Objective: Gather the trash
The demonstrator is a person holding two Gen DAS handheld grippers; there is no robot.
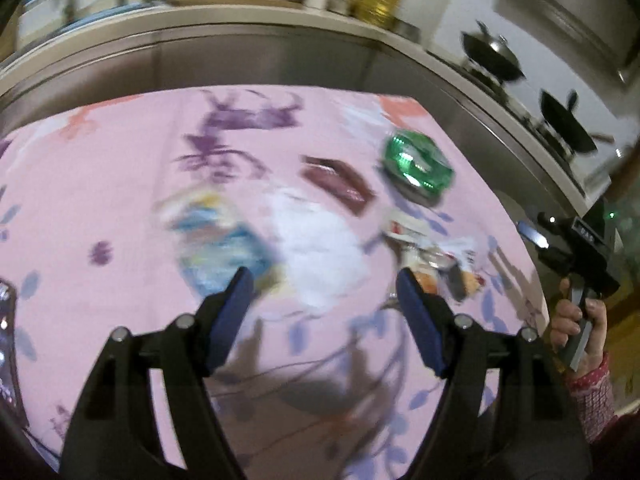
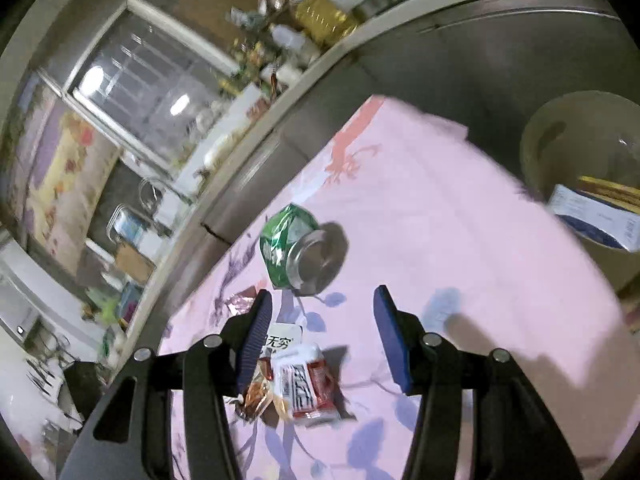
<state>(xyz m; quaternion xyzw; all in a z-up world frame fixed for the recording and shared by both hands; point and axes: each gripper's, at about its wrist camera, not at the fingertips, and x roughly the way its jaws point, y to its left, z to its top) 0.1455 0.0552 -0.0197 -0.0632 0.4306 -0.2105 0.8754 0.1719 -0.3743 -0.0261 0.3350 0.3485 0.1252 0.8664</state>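
We read this moment as the approach step of trash collection: nothing is gathered in either tool yet. The left tool (image 1: 324, 300) stands released, its blue pads apart over the pink flowered cloth (image 1: 120, 200) covering the desk, with a blurred blue-and-white wrapper (image 1: 218, 240) and a crumpled white tissue (image 1: 316, 248) lying just beyond its tips. The right tool (image 2: 320, 336) is likewise released and empty; between its pads lie a red-and-white snack packet (image 2: 306, 388) and an orange wrapper (image 2: 256, 394), touching one another, with a crushed green can (image 2: 294, 250) farther ahead. A brown wrapper (image 1: 338, 184) lies beside the can. A pale bin (image 2: 568, 152) already holding a box stands off the cloth's far edge, to the right.

We judge that the next move calls for lowering one tool over a single piece and closing on it before carrying it to the bin.

Legible writing: the characters "无穷" on the white packet (image 2: 282, 340) at the right tool's left pad; other print is too blurred to read.
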